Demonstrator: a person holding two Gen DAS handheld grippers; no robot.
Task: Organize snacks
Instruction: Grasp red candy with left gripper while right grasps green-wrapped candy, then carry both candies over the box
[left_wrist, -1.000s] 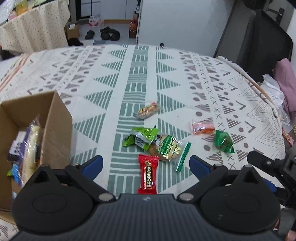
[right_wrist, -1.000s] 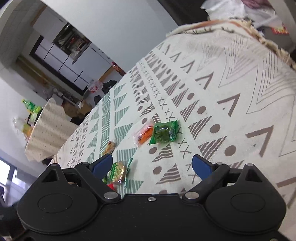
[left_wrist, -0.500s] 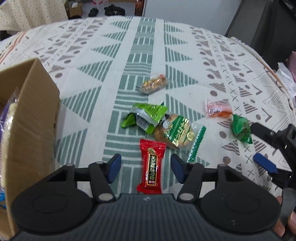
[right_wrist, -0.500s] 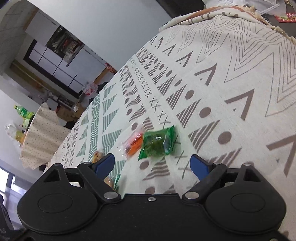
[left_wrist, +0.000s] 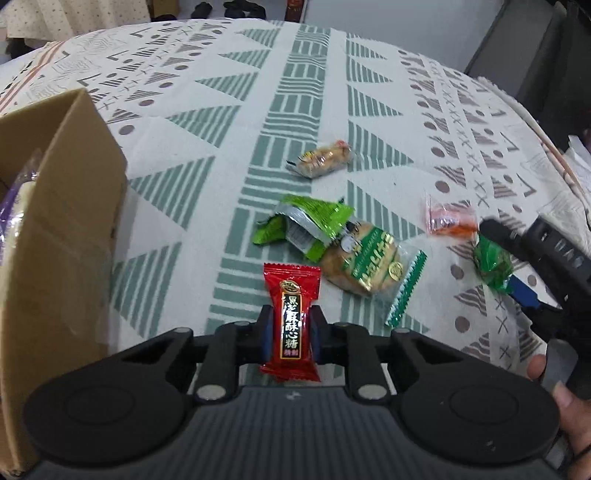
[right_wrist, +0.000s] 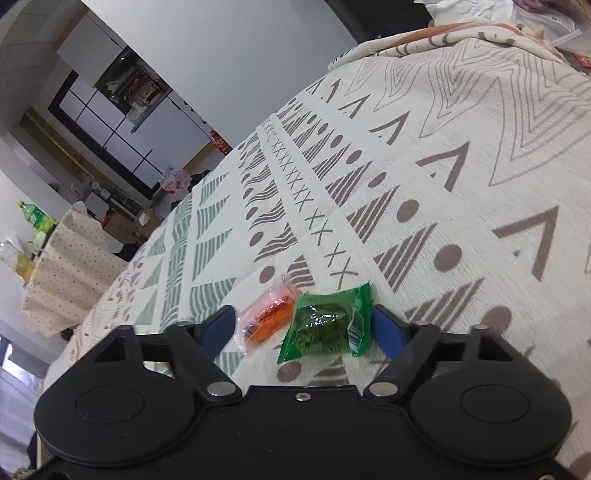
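Note:
My left gripper (left_wrist: 290, 331) is shut on a red candy packet (left_wrist: 291, 317) that lies on the patterned tablecloth (left_wrist: 184, 147). Beyond it lie a torn green wrapper (left_wrist: 306, 221), a round biscuit in a green pack (left_wrist: 364, 260), a golden snack (left_wrist: 323, 159), an orange candy (left_wrist: 448, 219) and a small green candy (left_wrist: 491, 264). My right gripper (right_wrist: 304, 328) is open, its fingers around the green candy (right_wrist: 327, 325) and the orange candy (right_wrist: 267, 317). It also shows in the left wrist view (left_wrist: 517, 266).
An open cardboard box (left_wrist: 62, 206) with several snacks inside stands at the left. A side table with a dotted cloth (right_wrist: 62, 269) and bottles stands beyond the table's far end. A dark chair (left_wrist: 546, 66) is at the back right.
My left gripper has moved forward and closed on the red candy packet. My right gripper has come down and forward so the green and orange candies lie between its fingers, which have narrowed.

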